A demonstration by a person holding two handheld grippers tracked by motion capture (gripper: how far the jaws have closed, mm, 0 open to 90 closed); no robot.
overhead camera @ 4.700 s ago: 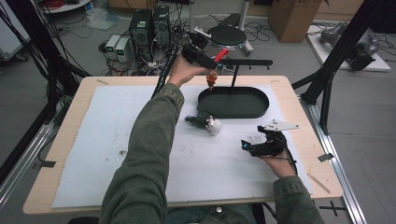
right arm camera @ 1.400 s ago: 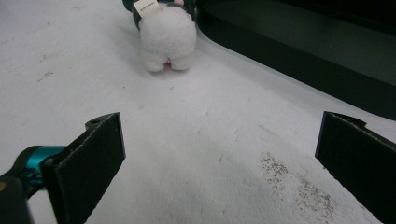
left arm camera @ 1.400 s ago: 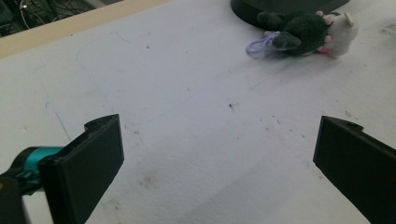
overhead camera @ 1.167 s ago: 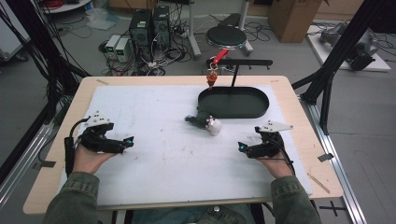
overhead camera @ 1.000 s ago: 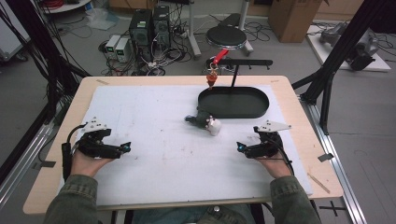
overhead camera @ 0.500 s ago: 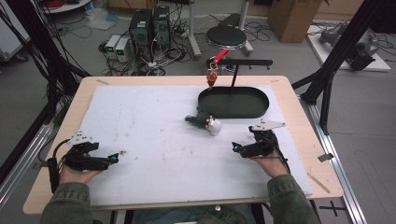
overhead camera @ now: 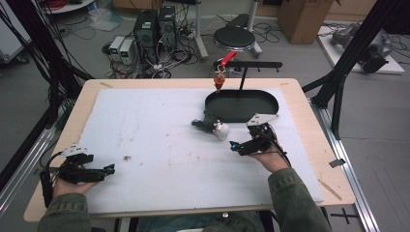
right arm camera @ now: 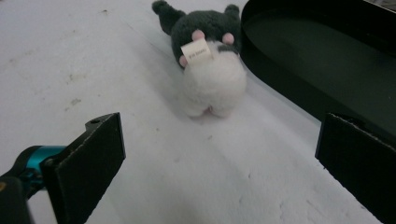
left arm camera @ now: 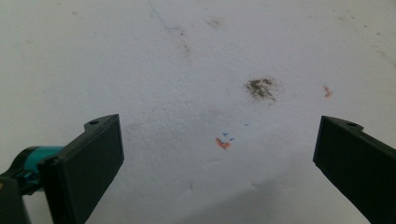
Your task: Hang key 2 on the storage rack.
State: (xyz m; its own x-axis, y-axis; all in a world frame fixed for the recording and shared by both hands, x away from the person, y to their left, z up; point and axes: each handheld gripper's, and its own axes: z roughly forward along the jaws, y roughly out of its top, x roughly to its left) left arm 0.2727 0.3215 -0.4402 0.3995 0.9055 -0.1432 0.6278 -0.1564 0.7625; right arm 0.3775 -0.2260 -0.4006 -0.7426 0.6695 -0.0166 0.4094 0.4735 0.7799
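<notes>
Plush toy [overhead camera: 212, 126], dark grey with a white belly and pink paws, lies on the white foam mat [overhead camera: 159, 130] right of the table's middle, just beside the near-left rim of the black oval tray [overhead camera: 241, 105]. From my right gripper view I see the toy [right arm camera: 211, 60] straight ahead, on its back, a small white label on its chest, its head end pointing away from me. Whether the toy touches the tray wall [right arm camera: 299, 88] I cannot tell; they are at least very close.

My right gripper [overhead camera: 235, 146] sits low over the mat, near the toy and on its right-hand near side, pointing at it. Its jaws stand spread wide, with nothing between them but bare mat, and the toy lies beyond their tips, untouched.

My left gripper [overhead camera: 110, 168] rests at the near-left corner of the mat, well apart from the toy and the tray. Its jaws are likewise spread wide and hold nothing. In the left gripper view the mat [left arm camera: 196, 70] beneath shows a dark smudge [left arm camera: 260, 87] and a small orange fleck [left arm camera: 222, 143].

A black stand [overhead camera: 244, 72] rises at the tray's far side, with a red and orange item [overhead camera: 221, 72] hanging from its arm above the tray's far-left rim. I cannot make out what that item is.
</notes>
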